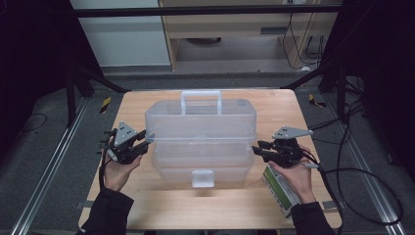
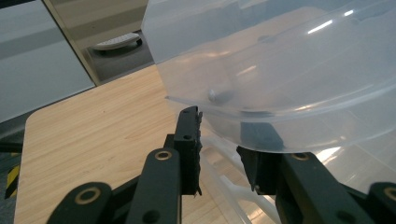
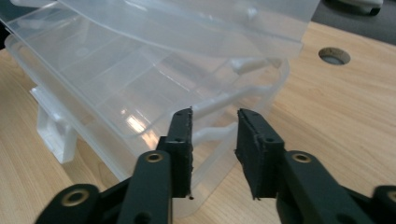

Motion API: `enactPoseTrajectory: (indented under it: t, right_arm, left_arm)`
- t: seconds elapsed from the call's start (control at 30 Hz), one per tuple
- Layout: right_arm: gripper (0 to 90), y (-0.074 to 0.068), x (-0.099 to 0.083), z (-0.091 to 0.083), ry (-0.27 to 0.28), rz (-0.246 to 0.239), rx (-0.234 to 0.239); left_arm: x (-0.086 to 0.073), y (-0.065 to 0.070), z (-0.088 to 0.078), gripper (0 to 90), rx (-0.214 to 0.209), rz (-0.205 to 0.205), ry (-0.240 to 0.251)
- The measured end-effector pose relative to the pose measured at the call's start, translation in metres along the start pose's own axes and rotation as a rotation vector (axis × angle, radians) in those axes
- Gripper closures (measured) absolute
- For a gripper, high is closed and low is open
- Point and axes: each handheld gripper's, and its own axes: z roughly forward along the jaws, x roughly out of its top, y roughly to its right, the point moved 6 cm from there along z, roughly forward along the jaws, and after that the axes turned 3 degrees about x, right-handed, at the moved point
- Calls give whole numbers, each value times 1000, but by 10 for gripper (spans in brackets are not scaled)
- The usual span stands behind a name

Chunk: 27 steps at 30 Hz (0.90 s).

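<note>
High view: dim room with dark margins; overhead light falls evenly on the worktop, casting soft, short shadows. Gripper views: brighter and sharp at mid-distance, with white glare streaks on the clear plastic box; nearest black claw parts are slightly soft.

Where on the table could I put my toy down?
Bare wood lies along the near edge of the table, in front of the clear box, and in a strip behind it. Its two sides are crowded by the left gripper and right gripper.
</note>
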Motion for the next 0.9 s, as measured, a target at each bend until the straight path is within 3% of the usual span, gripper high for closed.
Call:
enactPoseTrajectory:
  t: [0.07,0.13,0.4,0.67,0.9]
  right_arm:
    - [624,1,-1,1,5,9,5]
    - [606,3,-6,4,-41,11,-9]
    - [620,1,-13,15,-106,4,-20]
    - [648,0,-16,21,-124,15,-12]
    - [748,-3,-16,24,-134,42,17]
  left_arm:
    - [0,0,0,684,0,-2,0]
    - [1,0,0,686,2,-4,-2]
    - [1,0,0,689,5,-13,-5]
    - [2,-1,1,694,11,-18,-3]
    - [5,-3,2,703,19,-31,-12]
